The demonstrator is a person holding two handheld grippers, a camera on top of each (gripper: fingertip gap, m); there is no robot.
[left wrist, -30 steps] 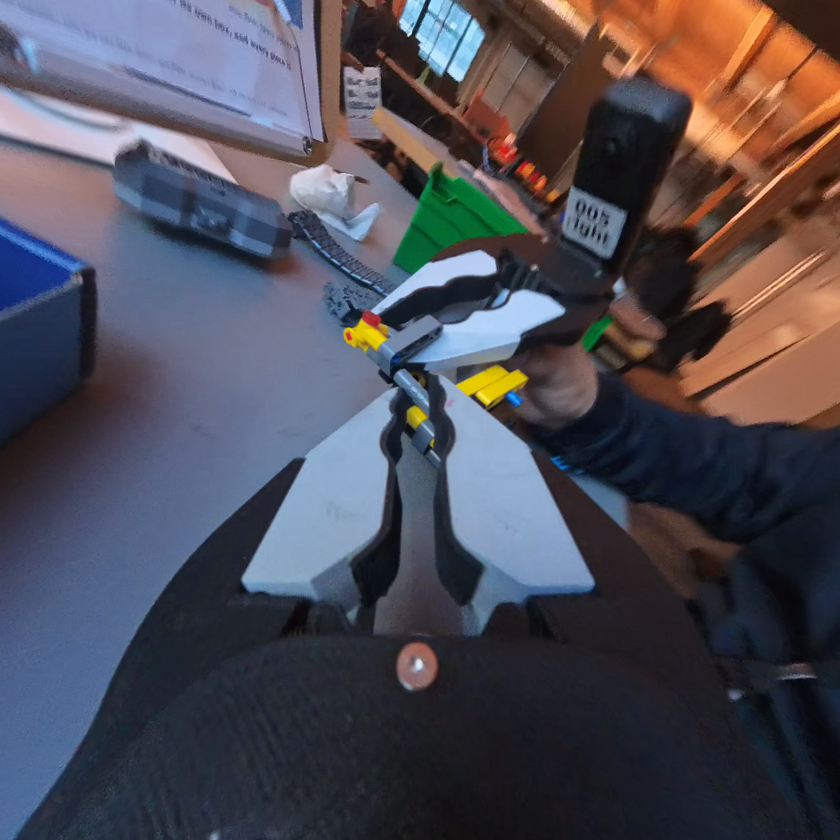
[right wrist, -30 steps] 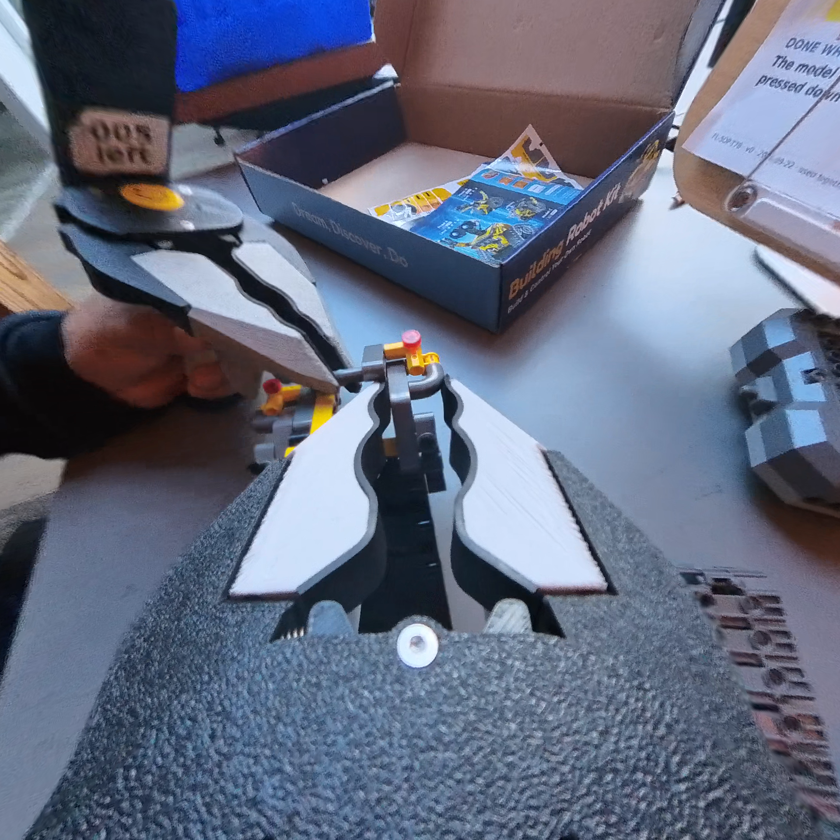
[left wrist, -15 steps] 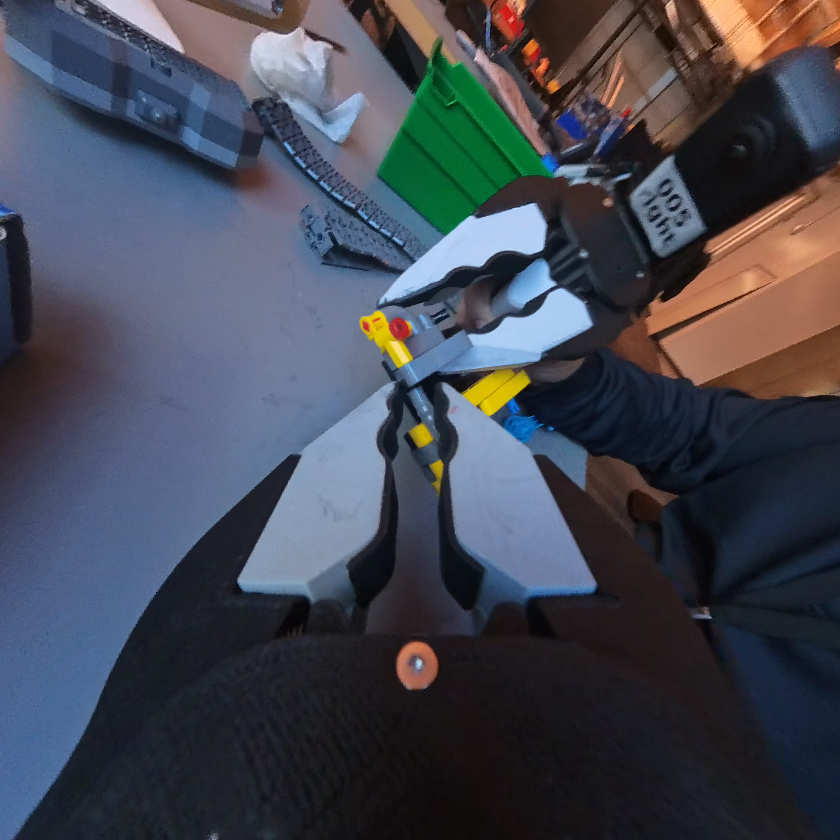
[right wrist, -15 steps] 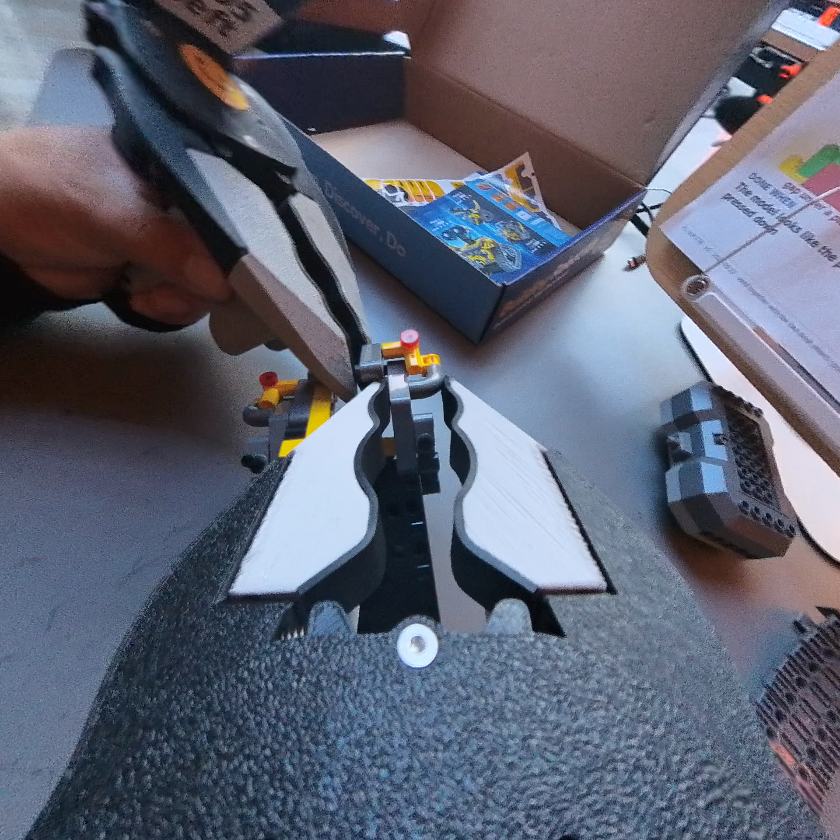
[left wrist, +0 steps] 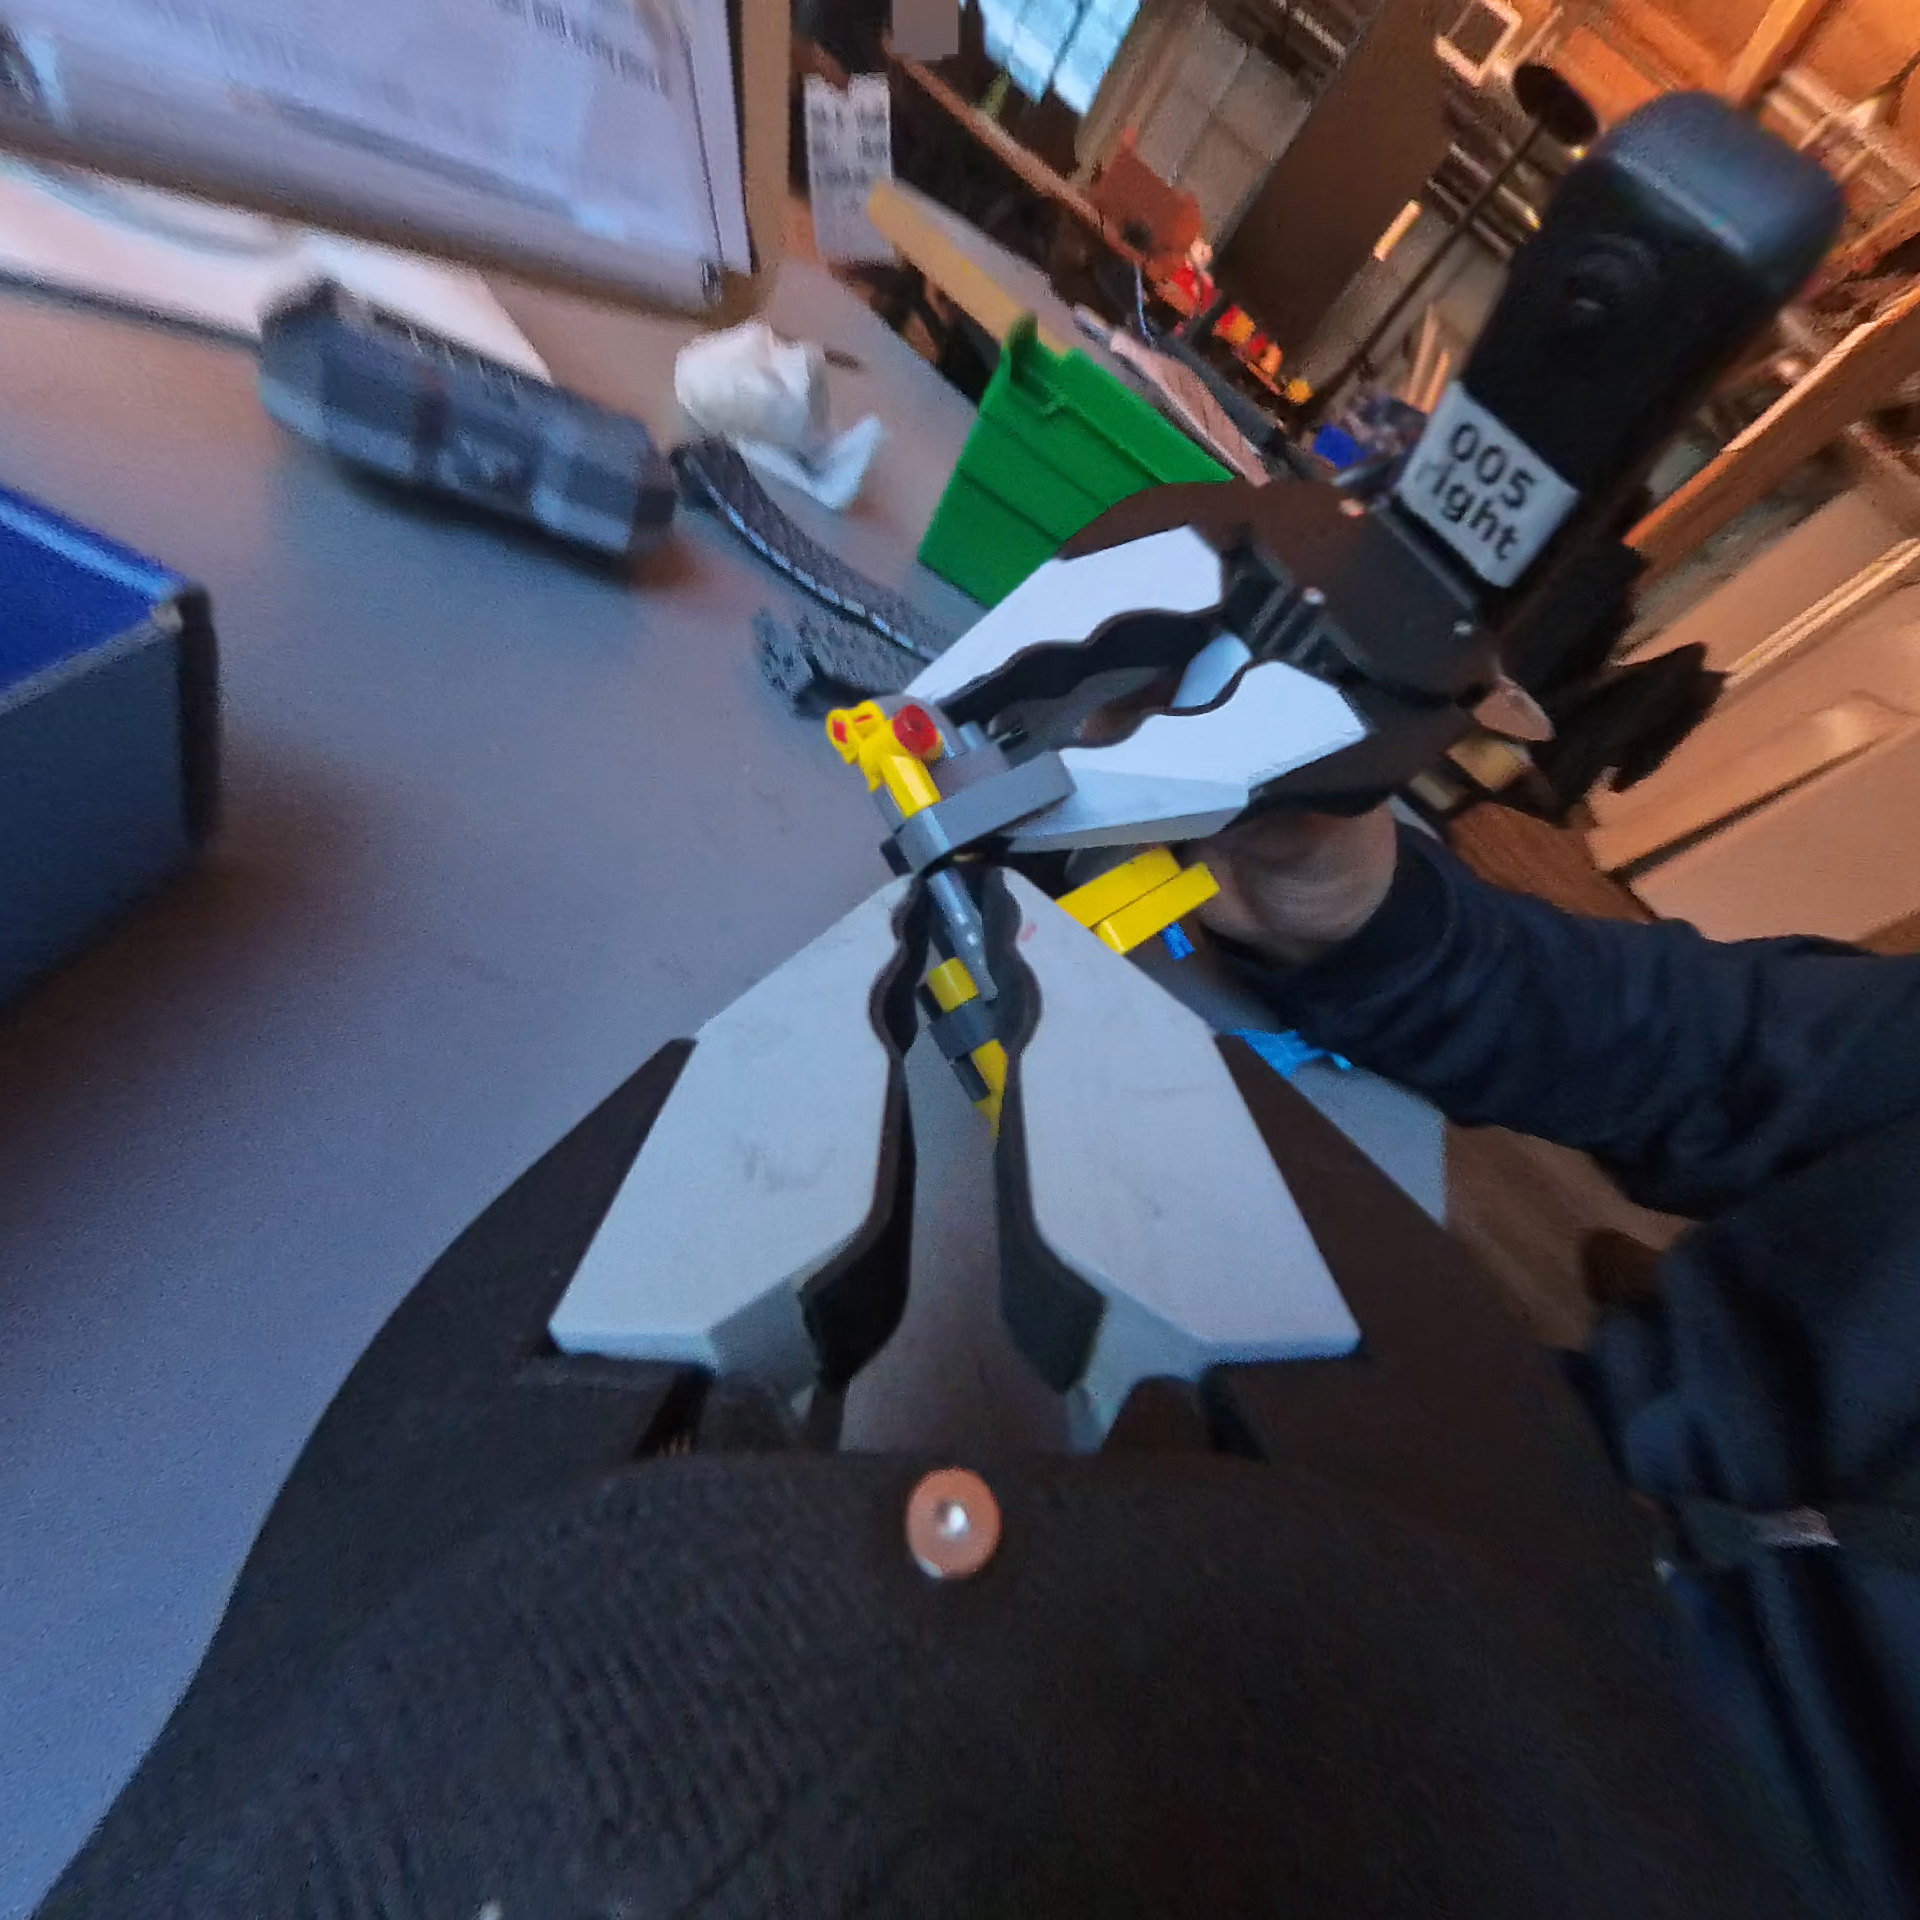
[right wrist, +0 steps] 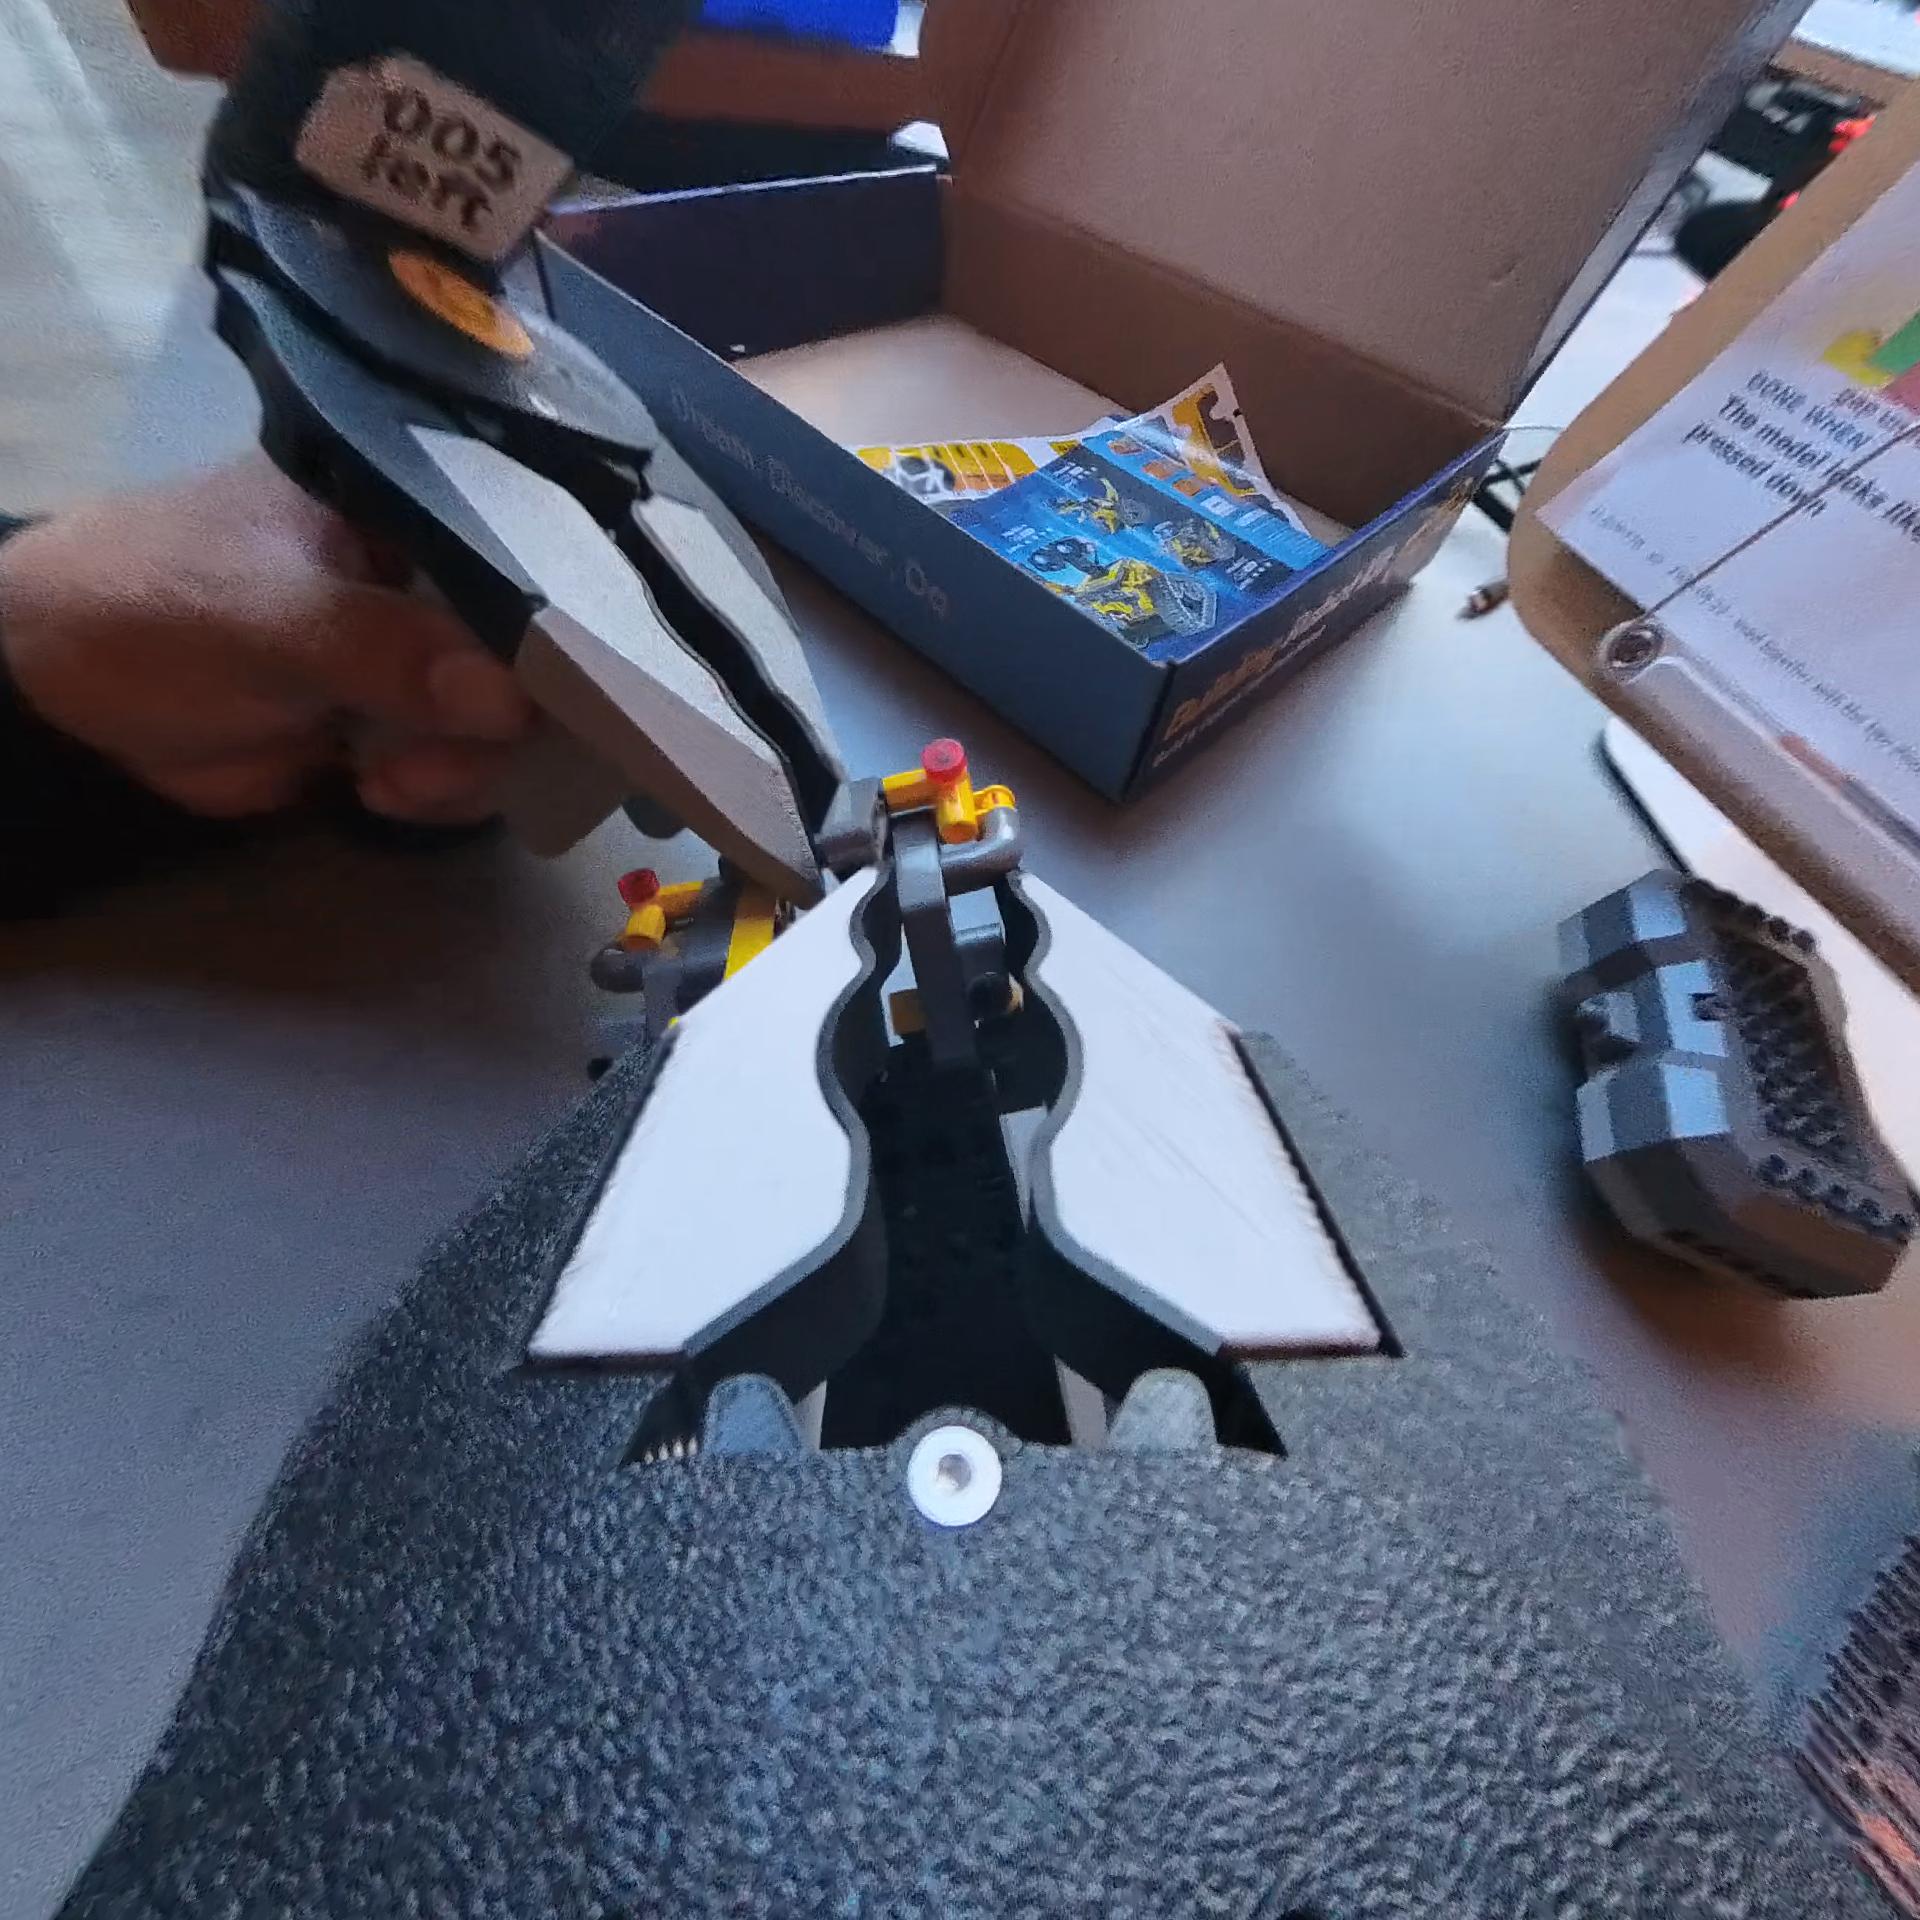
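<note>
My left gripper (left wrist: 956,914) is squeezed nearly shut on a thin grey and yellow arm of the toy brick model (left wrist: 940,800). My right gripper (right wrist: 940,894) is closed a bit wider on the model's grey curved piece. Both tips meet there, just above the grey table (left wrist: 436,831). My left hand (right wrist: 239,644) grips its handle. Farther off sit an open blue box (right wrist: 997,613) and a grey block (right wrist: 1714,1081).

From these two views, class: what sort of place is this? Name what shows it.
Probably a workshop or lab bench. A grey table carries an open kit box and a brick model in both grippers; shelving and a green bin stand behind.
</note>
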